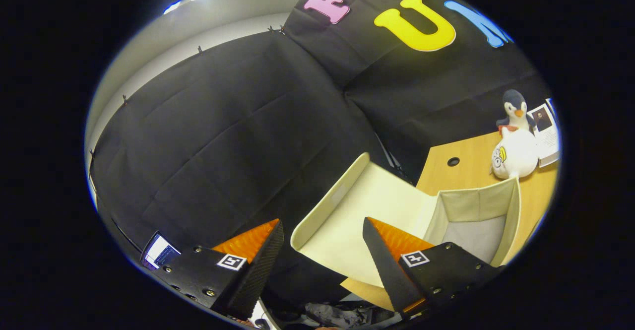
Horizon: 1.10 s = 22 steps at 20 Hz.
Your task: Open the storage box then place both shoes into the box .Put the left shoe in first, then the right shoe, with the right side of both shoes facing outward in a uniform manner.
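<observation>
Jaws apart, empty, before one open storage box [476, 206].

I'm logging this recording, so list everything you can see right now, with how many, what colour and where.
storage box: one, cream fabric, on the table just beyond the fingers, open and with nothing showing inside
box lid: one, cream, flipped open off the box's edge, ahead of the fingers
table: one, light wood, with a dark round hole, under the box
penguin plush: one, dark blue and white, at the table's far side
white plush: one, white with yellow marking, in front of the penguin
printed sheets: a few, white, beside the plush toys
gripper: one, fingers apart, holding nothing
</observation>
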Available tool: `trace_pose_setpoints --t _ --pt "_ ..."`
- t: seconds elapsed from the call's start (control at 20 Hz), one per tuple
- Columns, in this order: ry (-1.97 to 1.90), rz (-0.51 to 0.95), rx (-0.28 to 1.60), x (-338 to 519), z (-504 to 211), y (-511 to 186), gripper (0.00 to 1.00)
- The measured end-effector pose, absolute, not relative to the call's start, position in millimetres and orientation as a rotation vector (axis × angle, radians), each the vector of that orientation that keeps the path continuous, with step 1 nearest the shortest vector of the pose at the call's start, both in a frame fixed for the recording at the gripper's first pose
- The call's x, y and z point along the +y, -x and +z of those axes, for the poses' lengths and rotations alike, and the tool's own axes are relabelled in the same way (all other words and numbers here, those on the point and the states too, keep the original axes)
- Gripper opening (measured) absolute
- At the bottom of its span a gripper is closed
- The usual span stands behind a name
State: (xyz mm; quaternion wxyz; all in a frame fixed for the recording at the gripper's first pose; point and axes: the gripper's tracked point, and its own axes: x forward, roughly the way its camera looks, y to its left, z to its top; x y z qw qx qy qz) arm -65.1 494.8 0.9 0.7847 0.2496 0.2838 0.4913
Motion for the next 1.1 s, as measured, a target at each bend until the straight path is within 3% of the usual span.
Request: trace_pose_setpoints --t 0.55,1.1 --pt "-0.391 0.712 0.546 349.9 -57.7 -12.1 0.98" --pt "-0.292 0.469 0.567 226.1 -115.5 -45.6 0.98"
